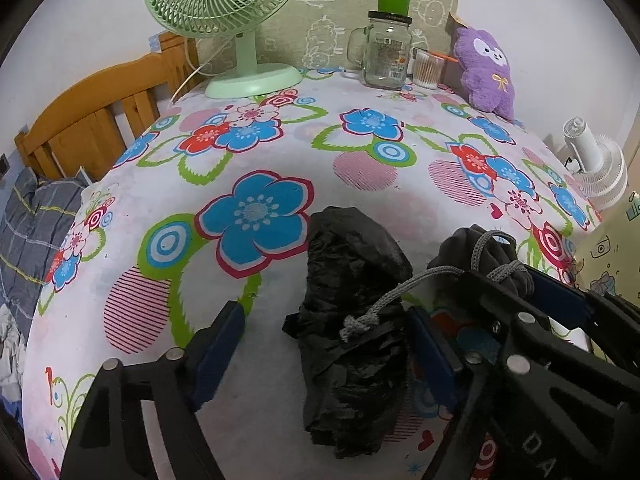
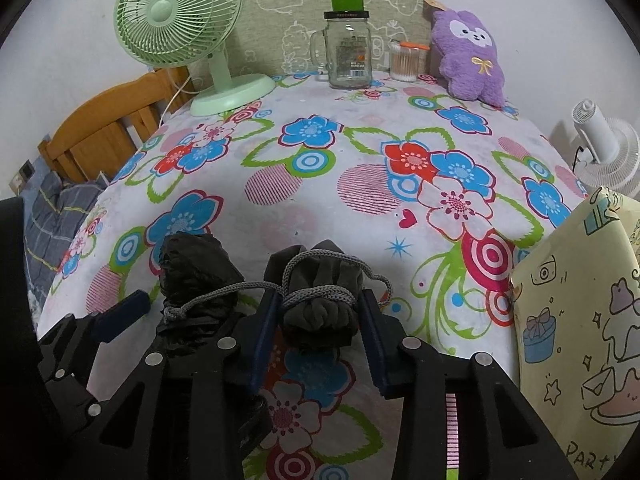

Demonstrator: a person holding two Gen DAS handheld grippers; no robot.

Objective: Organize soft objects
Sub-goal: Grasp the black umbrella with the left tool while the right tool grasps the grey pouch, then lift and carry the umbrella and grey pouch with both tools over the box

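Note:
A crumpled black plastic bundle (image 1: 352, 320) lies on the flowered cloth (image 1: 256, 152), between the fingers of my left gripper (image 1: 326, 312). That gripper is open: its left pad (image 1: 224, 328) stands well apart from the bundle. To the right sits a dark grey drawstring pouch (image 2: 320, 312), with my right gripper (image 2: 320, 296) shut on it from both sides. The pouch's grey cord (image 1: 400, 292) runs left, and its knotted end rests on the black bundle (image 2: 196, 276). In the left wrist view the pouch (image 1: 476, 248) pokes out beyond the right gripper (image 1: 504, 280).
At the back stand a green desk fan (image 2: 176, 20), a glass mug jar with a green lid (image 2: 348, 56), a tub of cotton swabs (image 2: 408, 62) and a purple plush toy (image 2: 470, 60). A yellow gift bag (image 2: 576, 320) and a white fan (image 2: 604, 148) are on the right. A wooden headboard (image 1: 92, 120) is at left.

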